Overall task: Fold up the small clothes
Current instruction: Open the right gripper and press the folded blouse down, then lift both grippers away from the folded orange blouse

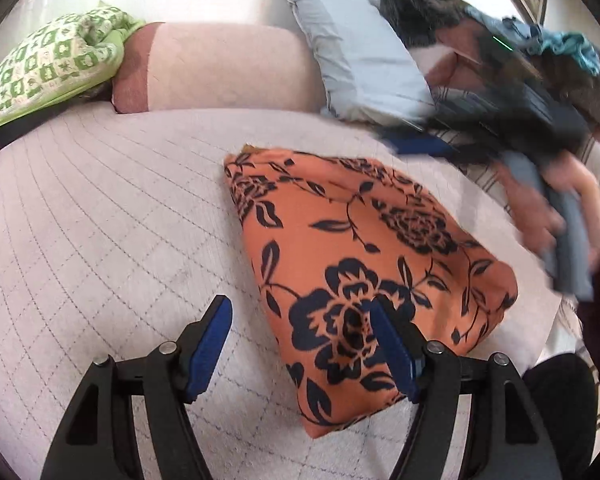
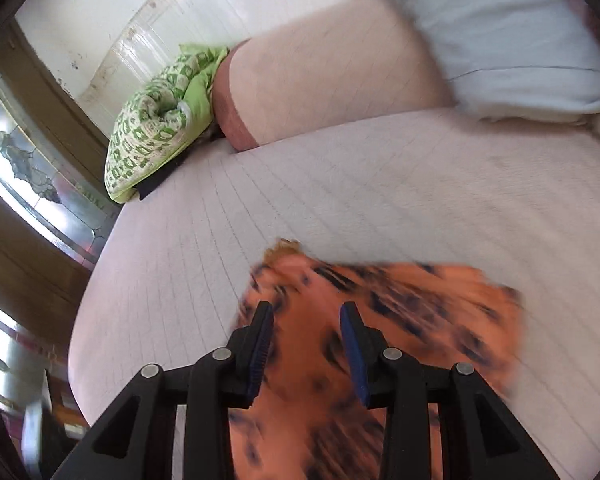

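folded orange floral cloth (image 1: 364, 264) | quilted bed (image 1: 100, 220) | left fingers (image 1: 300, 344) spread, empty | right fingers (image 2: 306, 344) apart, empty

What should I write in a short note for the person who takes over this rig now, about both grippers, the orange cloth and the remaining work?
Left gripper: open, holding nothing, above the near corner of the orange floral cloth.
Right gripper: jaws apart, nothing gripped, over the same cloth; this view is blurred.
Cloth: lies on the quilted bed cover as a folded, roughly four-sided shape, neither gripper pressing on it.
Nearby: a green patterned cushion and a grey pillow at the far edge.
Done: the cloth looks folded at least once.
Left: check whether another fold is needed. No other small clothes can be clearly identified in these views.
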A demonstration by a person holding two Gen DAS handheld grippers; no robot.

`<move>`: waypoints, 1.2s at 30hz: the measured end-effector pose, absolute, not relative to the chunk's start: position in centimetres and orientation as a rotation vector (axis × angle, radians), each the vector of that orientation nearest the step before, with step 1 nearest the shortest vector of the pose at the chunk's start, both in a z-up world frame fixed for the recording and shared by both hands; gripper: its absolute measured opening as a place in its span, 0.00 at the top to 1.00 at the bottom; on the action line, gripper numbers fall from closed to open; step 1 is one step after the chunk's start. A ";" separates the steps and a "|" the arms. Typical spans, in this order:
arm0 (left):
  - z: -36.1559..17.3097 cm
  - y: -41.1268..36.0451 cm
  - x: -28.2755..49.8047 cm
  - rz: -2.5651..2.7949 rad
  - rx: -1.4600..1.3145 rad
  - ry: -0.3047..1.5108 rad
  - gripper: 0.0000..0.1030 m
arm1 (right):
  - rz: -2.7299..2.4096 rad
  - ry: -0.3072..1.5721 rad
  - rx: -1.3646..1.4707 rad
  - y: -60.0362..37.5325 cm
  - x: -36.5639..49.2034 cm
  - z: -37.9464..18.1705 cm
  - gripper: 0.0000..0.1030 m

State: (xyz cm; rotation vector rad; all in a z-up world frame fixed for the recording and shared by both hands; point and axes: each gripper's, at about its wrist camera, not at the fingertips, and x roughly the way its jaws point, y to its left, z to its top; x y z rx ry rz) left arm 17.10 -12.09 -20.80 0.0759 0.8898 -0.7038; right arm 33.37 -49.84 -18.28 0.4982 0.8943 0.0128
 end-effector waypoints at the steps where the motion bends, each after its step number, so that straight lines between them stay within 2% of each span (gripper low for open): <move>1: -20.7 -12.0 17.0 -0.695 0.075 0.892 0.30 | 0.017 0.903 0.503 -50.0 32.1 -18.1 0.63; 4: -21.8 -11.8 17.7 -0.665 0.093 0.932 0.30 | 0.016 0.945 0.504 -49.7 28.4 -18.6 0.63; 8: -22.5 -12.2 17.9 -0.676 0.086 0.984 0.26 | -0.029 1.070 0.471 -48.1 24.6 -22.2 0.64; 11: -22.9 -12.1 17.1 -0.680 0.133 0.991 0.25 | -0.052 1.030 0.448 -47.3 23.0 -23.4 0.64; 14: -22.3 -12.2 16.2 -0.677 0.169 0.955 0.25 | -0.056 1.046 0.434 -47.3 23.2 -21.8 0.65; 20: -20.8 -11.8 16.3 -0.679 0.117 0.894 0.26 | -0.097 0.951 0.457 -49.5 27.4 -19.4 0.65; 24: -22.0 -12.2 17.1 -0.684 0.136 0.954 0.25 | -0.162 0.977 0.479 -51.1 32.0 -21.1 0.65; 27: -22.6 -12.5 16.9 -0.694 0.170 0.969 0.25 | -0.200 1.060 0.510 -52.5 35.2 -24.5 0.64; 29: -22.4 -12.5 16.8 -0.691 0.191 0.955 0.24 | -0.219 1.049 0.448 -51.9 36.1 -24.2 0.64; 36: -21.2 -10.9 17.9 -0.655 0.075 0.951 0.22 | -0.133 0.973 0.426 -49.4 31.4 -20.2 0.64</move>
